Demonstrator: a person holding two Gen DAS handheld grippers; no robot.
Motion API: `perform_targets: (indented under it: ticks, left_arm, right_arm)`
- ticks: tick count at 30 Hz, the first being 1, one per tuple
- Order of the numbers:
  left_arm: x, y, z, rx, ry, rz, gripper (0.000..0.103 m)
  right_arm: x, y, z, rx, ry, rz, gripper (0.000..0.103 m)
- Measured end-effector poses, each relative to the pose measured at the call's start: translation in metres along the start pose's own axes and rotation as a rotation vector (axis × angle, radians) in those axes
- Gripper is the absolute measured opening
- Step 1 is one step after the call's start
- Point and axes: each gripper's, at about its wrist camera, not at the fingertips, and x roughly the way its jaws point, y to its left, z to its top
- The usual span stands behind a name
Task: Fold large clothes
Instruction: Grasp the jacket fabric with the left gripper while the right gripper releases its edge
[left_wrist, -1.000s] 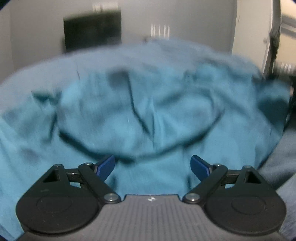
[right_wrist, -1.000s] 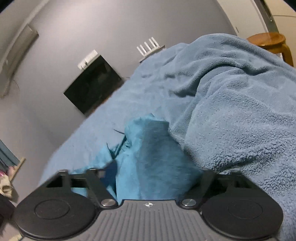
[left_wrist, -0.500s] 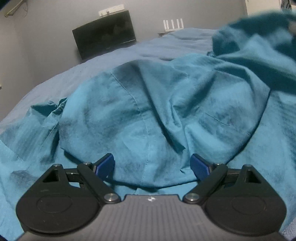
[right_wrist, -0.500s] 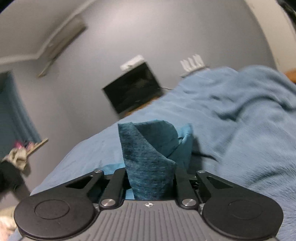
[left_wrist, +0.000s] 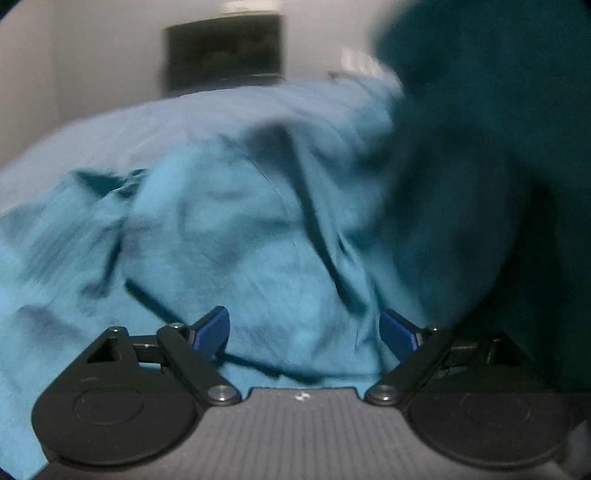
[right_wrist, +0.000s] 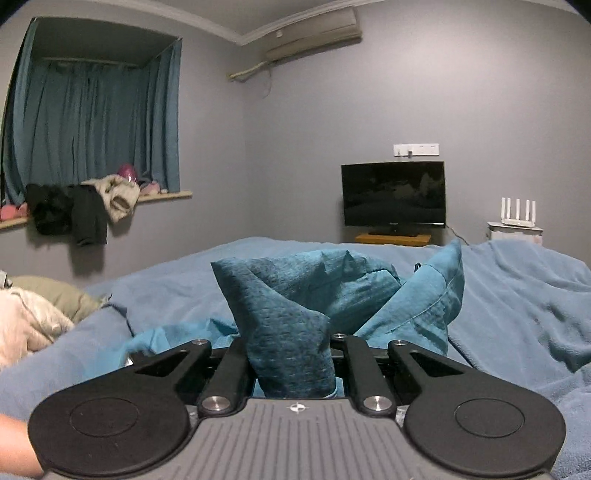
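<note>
Right gripper (right_wrist: 295, 363) pads hidden, freshly pinched on teal garment (right_wrist: 295, 332); left gripper (left_wrist: 304, 332) spread, blurred cloth beyond, dark fold rightward.

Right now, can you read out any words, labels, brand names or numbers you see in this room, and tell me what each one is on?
No text can be read in either view.
Television: a tiny mark on its lower bezel, too small to read.
Right gripper and left gripper: each body bears only a small round emblem, no letters.
Air conditioner, router, wall sockets: no legible print.
</note>
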Motion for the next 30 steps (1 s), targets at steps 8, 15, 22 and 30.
perform_targets:
  ticks: [8, 15, 22, 30]
  left_arm:
    - [-0.070, 0.029, 0.104, -0.295, -0.112, -0.240, 0.088]
    - [-0.036, -0.036, 0.187, -0.195, 0.131, -0.368, 0.088]
    - [0.016, -0.072, 0.202, -0.113, 0.354, -0.306, 0.088]
    - [0.034, -0.144, 0.216, 0.337, 0.344, -0.164, 0.042]
  right_arm:
    - [0.005, -0.005, -0.005, 0.009, 0.018, 0.039, 0.012]
    - [0.002, -0.028, -0.011, 0.022, 0.020, 0.065, 0.012]
    - [0.003, -0.044, -0.014, 0.035, 0.006, 0.076, 0.012]
    - [0.003, -0.054, -0.018, 0.042, 0.010, 0.092, 0.012]
